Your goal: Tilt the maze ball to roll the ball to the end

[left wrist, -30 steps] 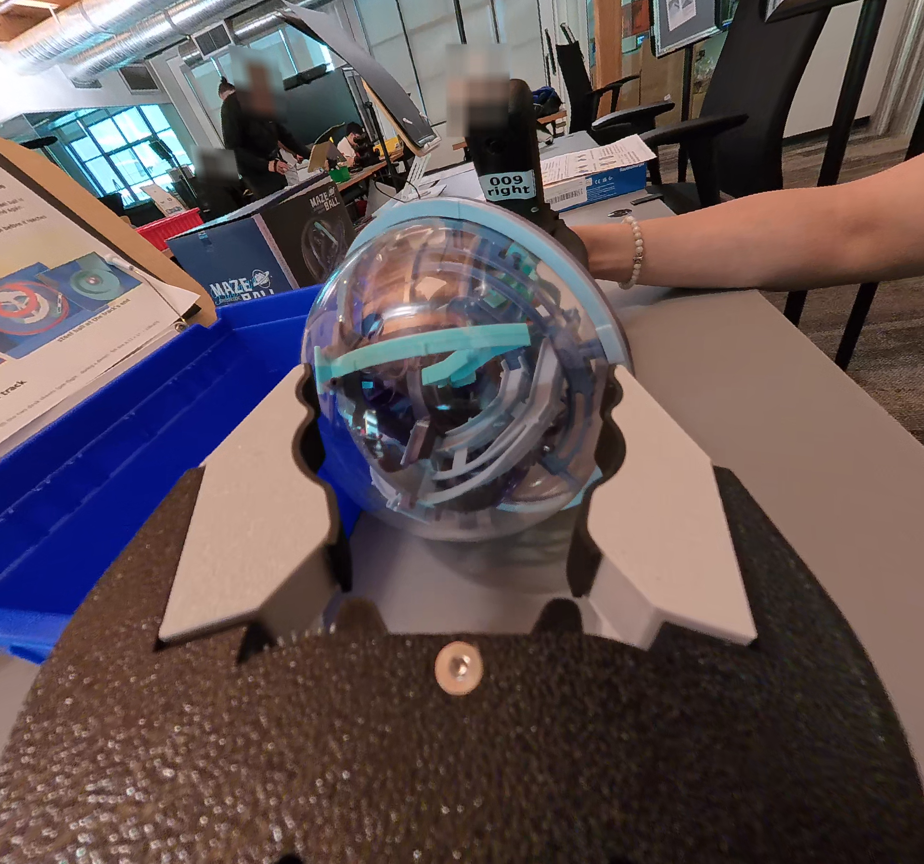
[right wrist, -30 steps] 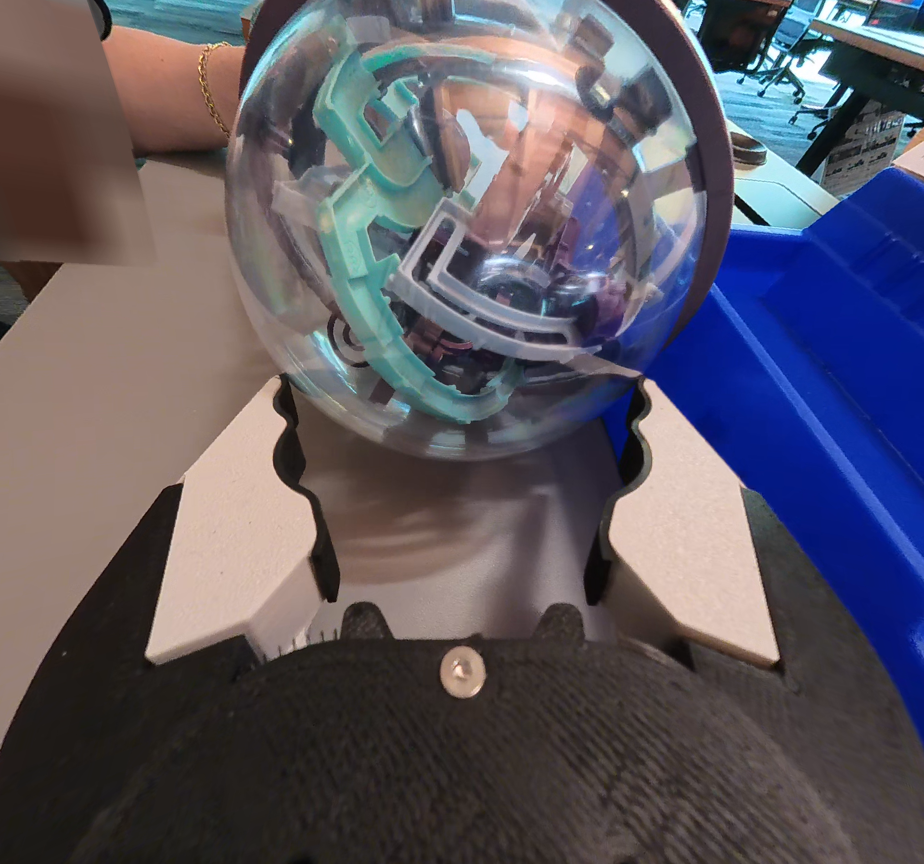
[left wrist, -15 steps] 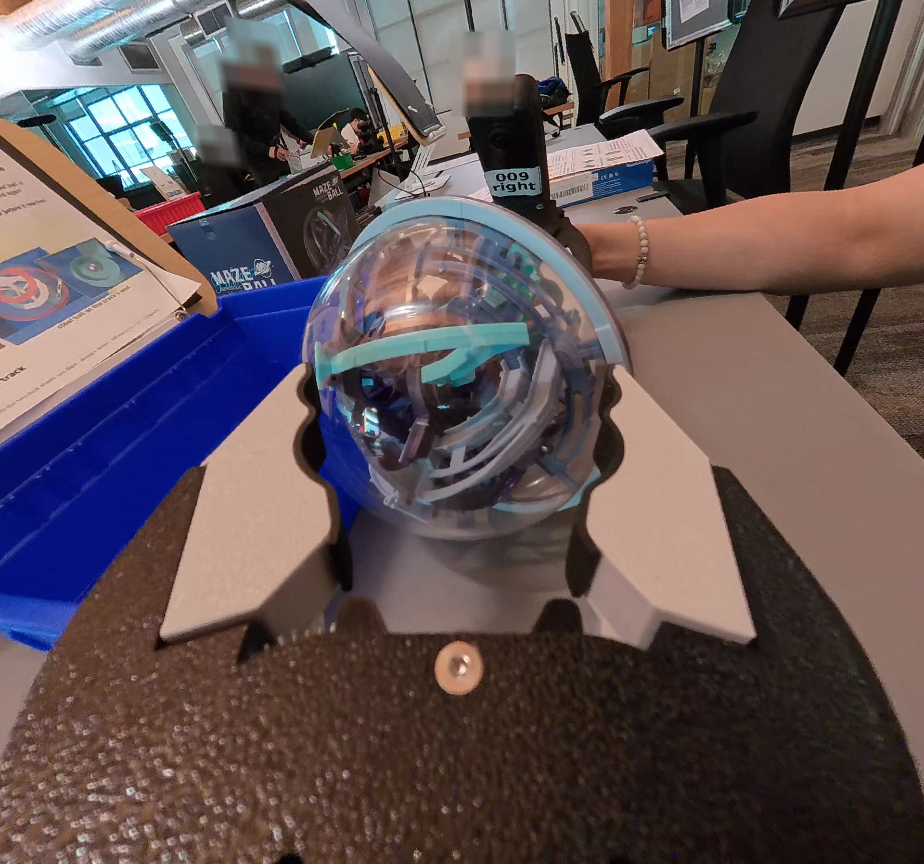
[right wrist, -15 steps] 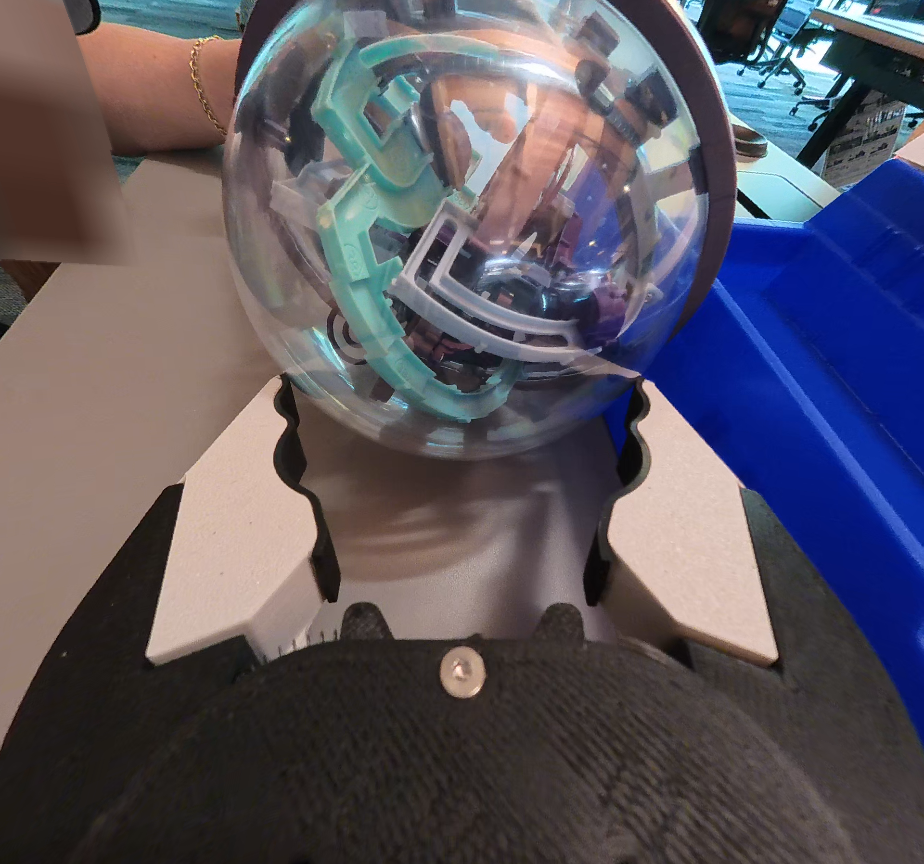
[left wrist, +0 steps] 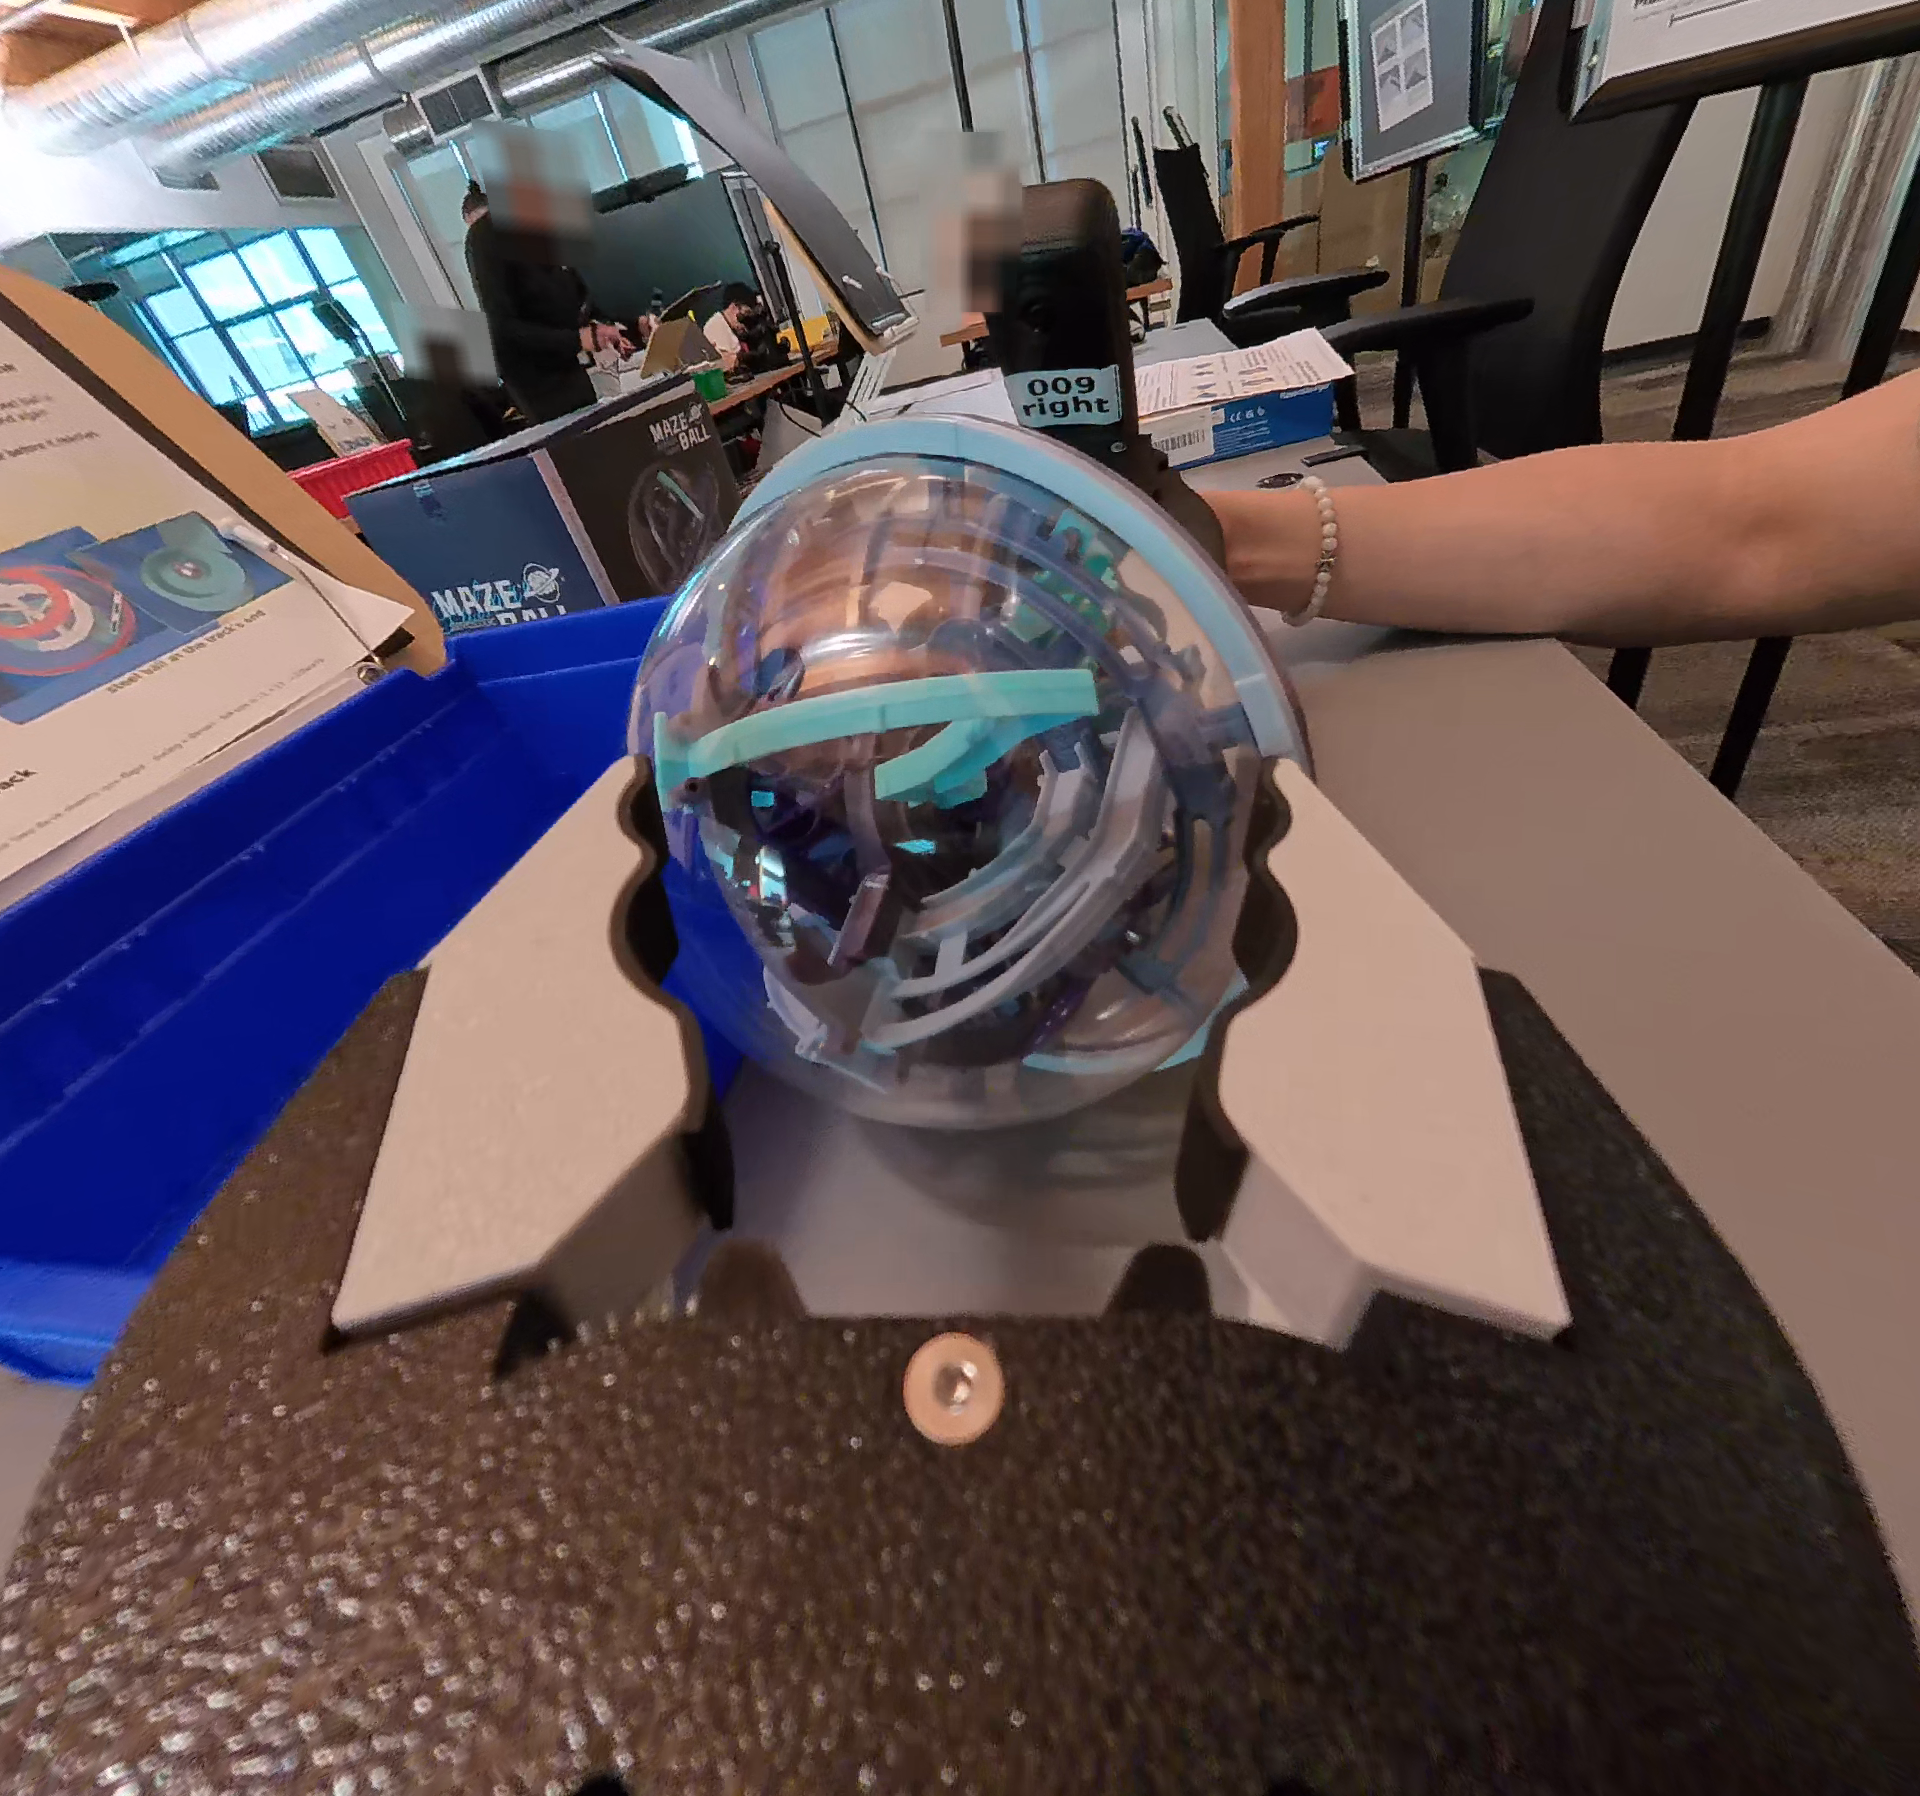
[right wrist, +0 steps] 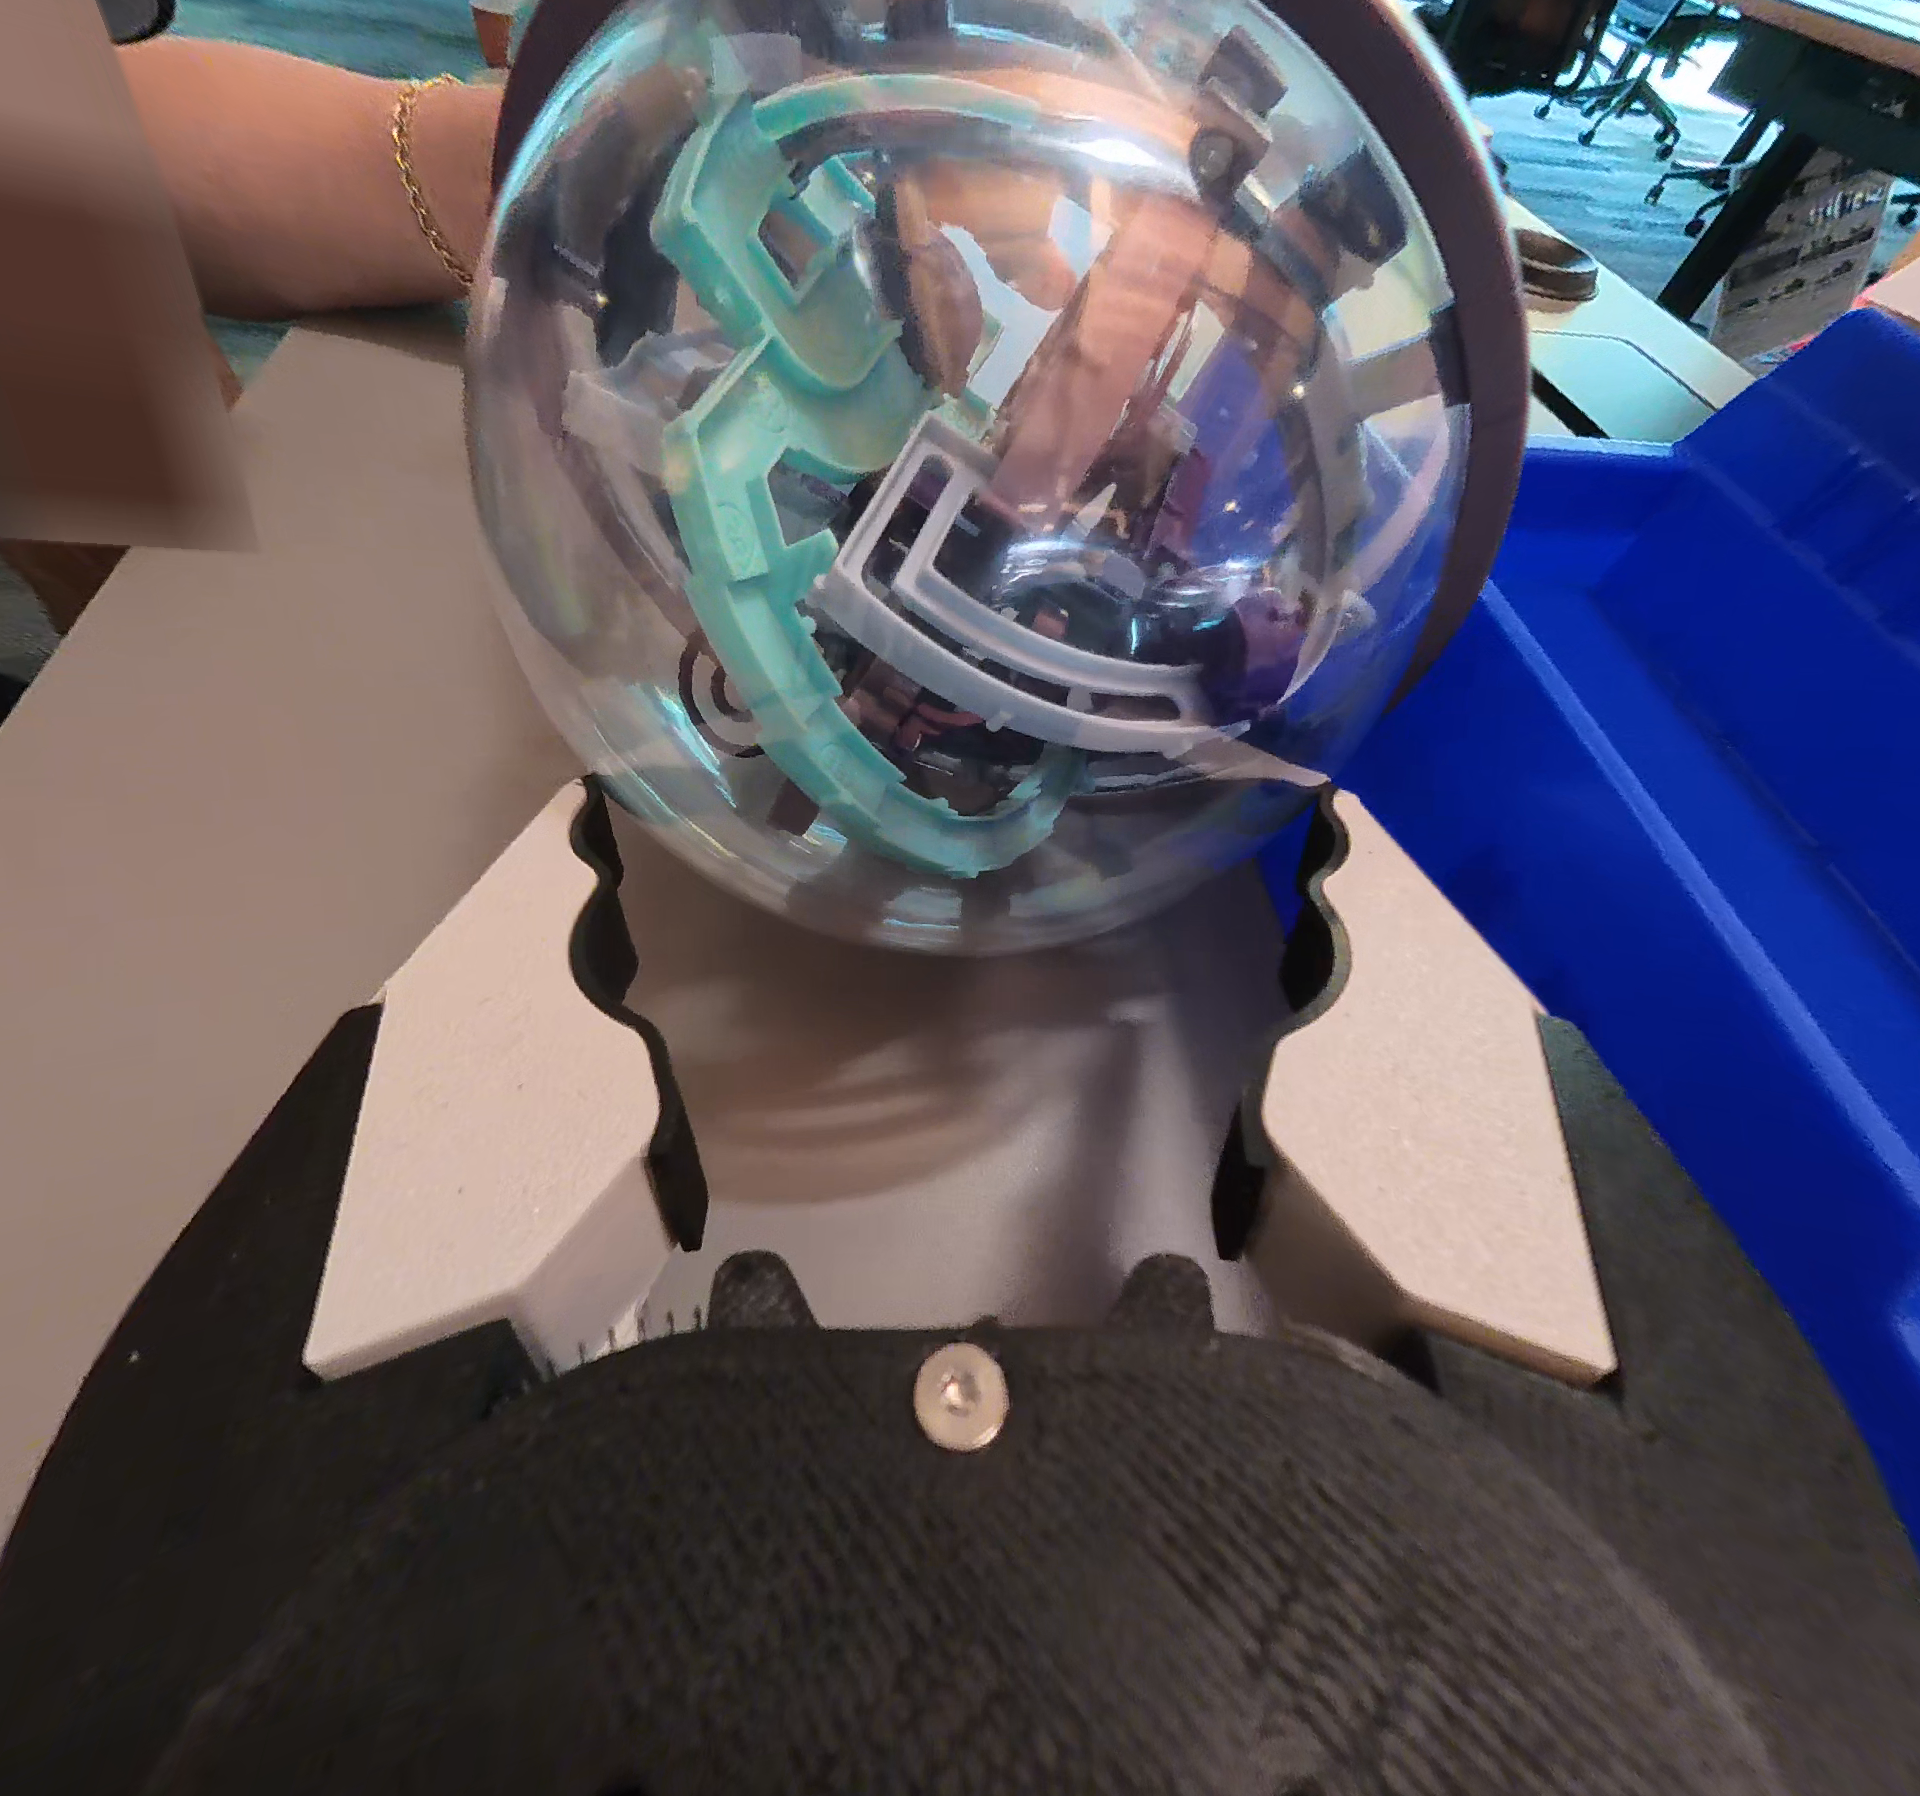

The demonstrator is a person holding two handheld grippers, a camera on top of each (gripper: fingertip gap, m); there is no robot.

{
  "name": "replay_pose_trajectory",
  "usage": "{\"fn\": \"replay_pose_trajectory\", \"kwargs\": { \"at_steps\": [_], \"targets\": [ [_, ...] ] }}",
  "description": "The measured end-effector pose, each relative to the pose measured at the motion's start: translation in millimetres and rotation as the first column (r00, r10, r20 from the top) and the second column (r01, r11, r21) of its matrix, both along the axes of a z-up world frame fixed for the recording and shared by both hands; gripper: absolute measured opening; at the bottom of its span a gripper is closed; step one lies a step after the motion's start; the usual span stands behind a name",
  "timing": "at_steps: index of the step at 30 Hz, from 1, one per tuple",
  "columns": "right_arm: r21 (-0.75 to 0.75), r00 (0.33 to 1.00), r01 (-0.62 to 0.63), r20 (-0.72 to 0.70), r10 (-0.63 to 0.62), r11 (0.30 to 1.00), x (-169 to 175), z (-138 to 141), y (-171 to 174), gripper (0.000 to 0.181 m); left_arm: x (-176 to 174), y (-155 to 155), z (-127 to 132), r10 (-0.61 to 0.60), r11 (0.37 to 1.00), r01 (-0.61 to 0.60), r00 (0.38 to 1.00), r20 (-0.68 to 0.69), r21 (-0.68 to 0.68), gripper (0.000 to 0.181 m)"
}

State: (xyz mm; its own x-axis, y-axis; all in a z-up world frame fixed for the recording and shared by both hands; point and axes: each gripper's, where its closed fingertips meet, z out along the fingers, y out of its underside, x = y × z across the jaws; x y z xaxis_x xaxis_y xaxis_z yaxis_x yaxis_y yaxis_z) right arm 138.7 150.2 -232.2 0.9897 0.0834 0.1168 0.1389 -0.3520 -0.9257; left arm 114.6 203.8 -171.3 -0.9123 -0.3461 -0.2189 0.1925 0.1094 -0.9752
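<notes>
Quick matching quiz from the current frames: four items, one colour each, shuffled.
Items:
1. bin
2. table
3. bracelet
4. sphere rim, right wrist view

Colours:
A. dark purple
B. white beads
C. blue
D. grey

Pairs: 1-C, 2-D, 3-B, 4-A

You hold a maze ball (left wrist: 951, 790) whose shell is clear, glossy plastic, with matt teal and grey plastic tracks inside and a smooth pale-blue band round its seam. Your left gripper (left wrist: 951, 915) has matt, fine-grained grey fingers (left wrist: 540, 1040) on a rough, pebbled black body with a shiny metal screw (left wrist: 953, 1387). The blue bin (left wrist: 239, 925) looks like smooth, slightly glossy plastic, and the grey table (right wrist: 260, 759) seems matt.
</notes>
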Motion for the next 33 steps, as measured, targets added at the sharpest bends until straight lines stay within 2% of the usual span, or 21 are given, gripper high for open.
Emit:
{"fn": "replay_pose_trajectory", "kwargs": {
  "at_steps": [6,12,33],
  "targets": [
    [-0.002,0.998,0.006,0.057,-0.006,1.000,2,1,0,0.127,-1,2,-2,-0.011,1.000,0.011,0.999,0.039,0.005,0.108],
    [0.020,0.996,0.012,0.086,-0.014,1.000,2,8,0,0.126,2,7,-6,-0.031,0.999,0.031,0.999,0.023,-0.020,0.109],
    [0.062,0.999,0.007,0.038,-0.009,0.998,2,13,0,0.126,5,11,-10,-0.035,0.999,0.034,0.998,-0.057,-0.022,0.109]
  ]
}}
